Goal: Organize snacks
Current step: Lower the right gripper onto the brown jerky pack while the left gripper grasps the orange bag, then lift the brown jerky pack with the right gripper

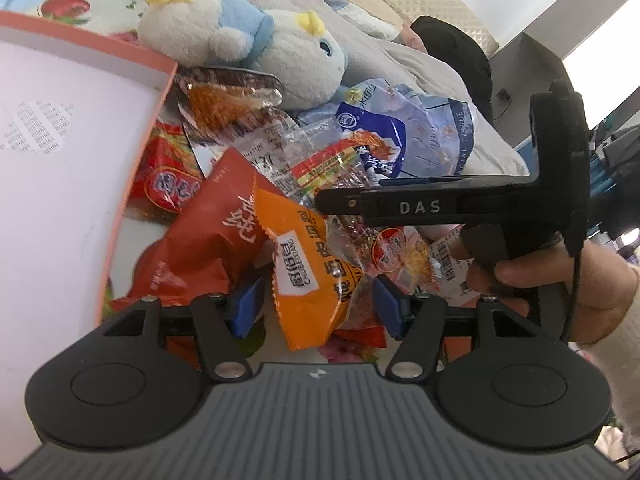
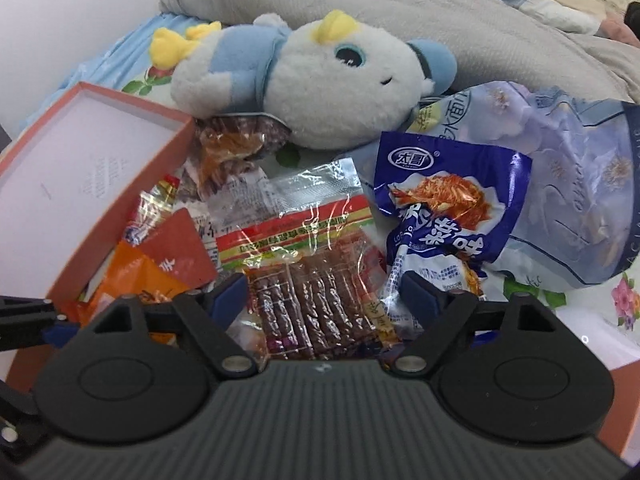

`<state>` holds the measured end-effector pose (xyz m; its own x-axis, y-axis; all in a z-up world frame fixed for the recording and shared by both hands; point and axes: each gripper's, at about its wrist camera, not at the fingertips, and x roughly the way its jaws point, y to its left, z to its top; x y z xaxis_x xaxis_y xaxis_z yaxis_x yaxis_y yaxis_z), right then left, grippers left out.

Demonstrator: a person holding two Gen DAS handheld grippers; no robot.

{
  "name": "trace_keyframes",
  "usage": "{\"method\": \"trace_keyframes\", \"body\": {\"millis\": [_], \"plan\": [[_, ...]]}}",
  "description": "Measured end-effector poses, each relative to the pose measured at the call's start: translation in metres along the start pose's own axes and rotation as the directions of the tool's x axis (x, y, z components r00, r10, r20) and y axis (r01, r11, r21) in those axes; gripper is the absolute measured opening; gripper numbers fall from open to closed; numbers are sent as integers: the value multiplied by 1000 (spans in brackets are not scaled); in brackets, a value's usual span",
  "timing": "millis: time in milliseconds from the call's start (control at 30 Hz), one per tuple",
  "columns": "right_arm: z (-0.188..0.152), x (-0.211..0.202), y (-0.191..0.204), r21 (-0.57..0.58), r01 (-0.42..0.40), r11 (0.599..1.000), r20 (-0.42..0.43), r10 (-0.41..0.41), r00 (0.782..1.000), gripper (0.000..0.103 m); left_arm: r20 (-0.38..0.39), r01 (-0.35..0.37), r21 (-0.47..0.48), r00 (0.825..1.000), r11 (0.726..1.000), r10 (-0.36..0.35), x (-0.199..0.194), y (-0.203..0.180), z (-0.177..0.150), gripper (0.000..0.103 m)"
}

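Snacks lie in a loose heap on the flowered bedsheet (image 2: 592, 320), between the orange-rimmed box (image 1: 132, 184) on the left and the pale blue tissue pack (image 2: 576, 184) on the right. Your left gripper (image 1: 316, 304) stands with its blue pads wide apart, and the orange packet (image 1: 308, 264) sits in the gap between them; the pads do not press on it, so you are not gripping it. A dark red packet (image 1: 208, 240) lies just beside the orange one, partly under it. Your right gripper (image 2: 320, 296) is likewise wide, its pads on either side of a clear packet of brown sticks (image 2: 304, 292); whether either pad touches the wrapper cannot be told. A blue and white packet (image 2: 444, 216) rests to the right of that clear packet, overlapping the tissue pack. In the left wrist view your right hand (image 1: 560, 280) holds the black handle of the other gripper, whose arm reaches across above the heap. A white and blue plush toy (image 2: 320, 92) lies behind the snacks, against a grey blanket (image 2: 400, 8). The box interior in view is white and holds no packet.
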<state>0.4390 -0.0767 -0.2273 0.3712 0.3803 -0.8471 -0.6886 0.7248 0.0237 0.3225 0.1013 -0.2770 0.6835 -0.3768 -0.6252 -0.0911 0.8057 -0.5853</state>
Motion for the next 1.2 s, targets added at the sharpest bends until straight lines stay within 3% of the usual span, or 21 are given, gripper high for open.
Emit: {"method": "trace_keyframes", "body": {"millis": [133, 300, 467, 700, 800, 900, 1000, 1067, 1100, 1133, 1200], "plan": [[-1, 5, 6, -56, 0, 998, -31, -2, 1000, 94, -10, 15, -15, 1000, 1000, -15, 7, 0, 0, 66], [-2, 5, 8, -70, 12, 998, -29, -14, 999, 93, -11, 13, 11, 1000, 1000, -13, 14, -8, -2, 63], [-6, -1, 10, -74, 27, 997, -21, -28, 999, 84, -13, 4, 17, 1000, 1000, -4, 13, -9, -7, 48], [-10, -15, 16, -40, 44, 998, -9, -44, 999, 75, -4, -9, 35, 1000, 999, 9, 1, -18, -12, 40], [-13, -25, 17, -16, 42, 999, -5, -42, 999, 64, -2, -14, 35, 1000, 999, 14, -7, -19, -16, 37], [-17, -33, 18, 9, 36, 999, -14, -36, 999, 60, 2, -23, 41, 1000, 999, 23, -18, -22, -22, 36], [-22, -40, 19, 35, 31, 999, -23, -30, 999, 47, 2, -30, 33, 1000, 999, 30, -30, -21, -29, 36], [-27, -44, 19, 61, 16, 998, -34, -14, 999, 45, 2, -34, 28, 999, 999, 34, -39, -20, -34, 36], [-29, -46, 19, 69, 14, 997, -37, -11, 999, 38, 3, -37, 27, 999, 999, 37, -43, -20, -36, 36], [-32, -47, 20, 75, 22, 997, -45, -18, 999, 18, 6, -44, 24, 999, 999, 44, -47, -19, -37, 35], [-36, -50, 19, 98, 24, 995, -50, -20, 999, 19, 10, -54, 18, 998, 998, 54, -56, -17, -41, 35]]}}
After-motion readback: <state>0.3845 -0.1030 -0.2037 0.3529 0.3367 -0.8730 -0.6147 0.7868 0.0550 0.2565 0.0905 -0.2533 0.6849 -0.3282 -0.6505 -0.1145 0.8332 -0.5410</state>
